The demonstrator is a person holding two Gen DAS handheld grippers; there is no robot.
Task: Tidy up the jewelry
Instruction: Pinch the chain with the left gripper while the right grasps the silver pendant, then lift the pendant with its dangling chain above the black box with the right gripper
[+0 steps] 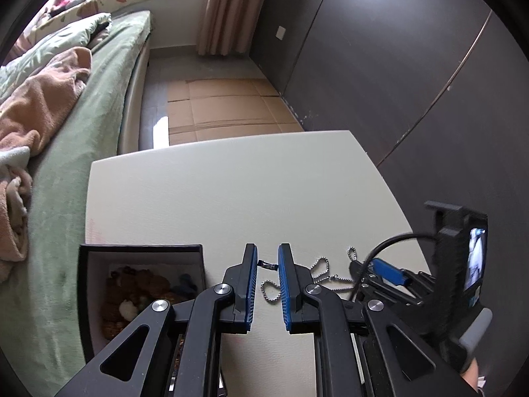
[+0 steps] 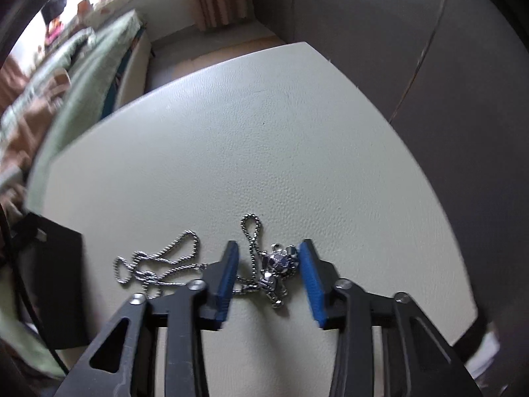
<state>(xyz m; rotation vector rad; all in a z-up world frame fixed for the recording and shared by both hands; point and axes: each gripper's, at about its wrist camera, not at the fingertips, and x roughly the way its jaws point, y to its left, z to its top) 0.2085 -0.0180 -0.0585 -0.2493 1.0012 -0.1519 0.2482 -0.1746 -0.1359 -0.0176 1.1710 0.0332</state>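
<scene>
Box: At the left edge of the counter we see an open dark box (image 1: pixel 99 297) with beaded pieces (image 1: pixel 139 294) already lying inside; we judge this part of the sorting done.
Left tool: We hold the left tool (image 1: pixel 267 264) nearly closed, its blue pads gripping a small dark clasp-like piece (image 1: pixel 268 265) just above the counter.
Chain: A silver ball chain (image 1: pixel 317 271) lies in loops on the counter, between the two tools, well clear of the box; whether the held piece belongs to it we cannot tell.
Right tool: We see the right tool (image 2: pixel 267 264) with its jaws standing apart on either side of a silver pendant (image 2: pixel 276 271); the pads do not yet press on it.
Remaining: We judge that the chain and pendant must yet go into the box.
Counter: The surface (image 2: pixel 264 132) is pale, finely textured leatherette, otherwise bare.
Room: We note a bed (image 1: pixel 82 125) with green cover at left, cardboard (image 1: pixel 224 106) on the floor beyond, a curtain (image 1: pixel 231 10), and dark wall panels (image 1: pixel 396 66) at right.
</scene>
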